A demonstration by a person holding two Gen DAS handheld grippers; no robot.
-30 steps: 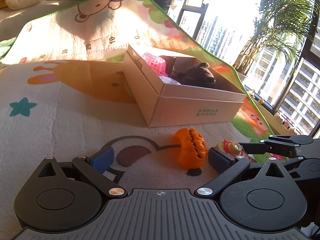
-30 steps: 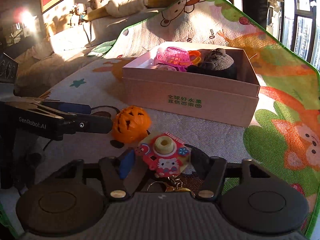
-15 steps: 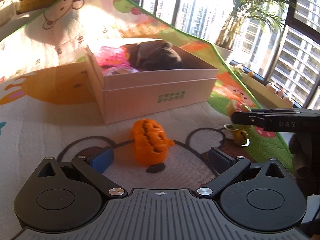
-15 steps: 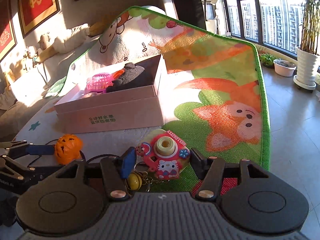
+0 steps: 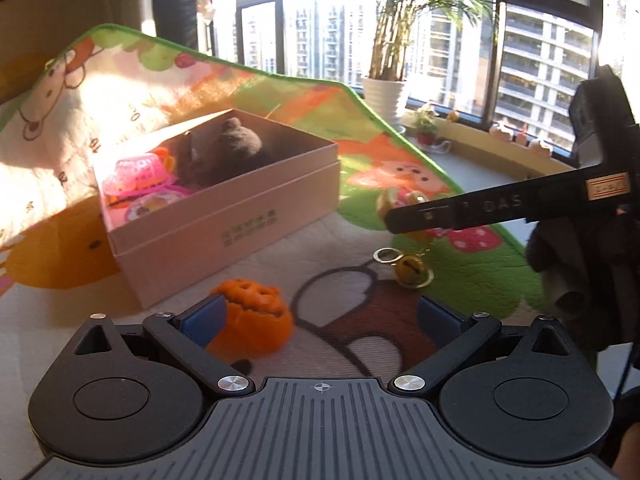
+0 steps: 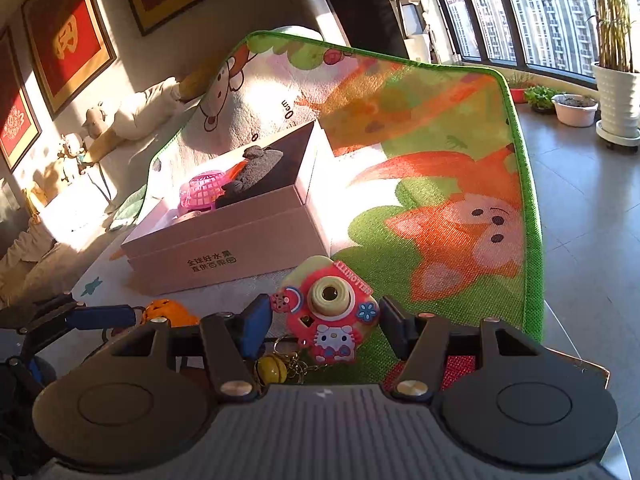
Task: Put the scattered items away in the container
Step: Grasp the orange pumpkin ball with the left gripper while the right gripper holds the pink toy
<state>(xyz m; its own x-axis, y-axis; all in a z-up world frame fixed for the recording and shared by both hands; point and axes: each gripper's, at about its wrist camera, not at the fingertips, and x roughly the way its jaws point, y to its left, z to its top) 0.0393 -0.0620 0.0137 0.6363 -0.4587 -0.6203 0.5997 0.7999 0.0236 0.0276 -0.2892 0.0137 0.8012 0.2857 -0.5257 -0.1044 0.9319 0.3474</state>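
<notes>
L wrist: orange pumpkin toy (image 5: 253, 322) is seen on mat touching the inner pad of wide-spread left gripper (image 5: 320, 316), box (image 5: 224, 216) beyond; R wrist: camera keychain (image 6: 329, 312) is held lifted btwn right gripper (image 6: 326, 320) fingers, box ahead-left.

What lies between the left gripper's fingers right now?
In the left wrist view, the orange pumpkin toy sits on the mat between the left gripper fingers, close against the left blue pad; jaws wide apart.

- Left tool (image 5: 320, 312) sits low with its jaws spread wide.
- Right tool (image 6: 324, 320) is raised, tilted, its jaws partly closed and gripping.
</notes>
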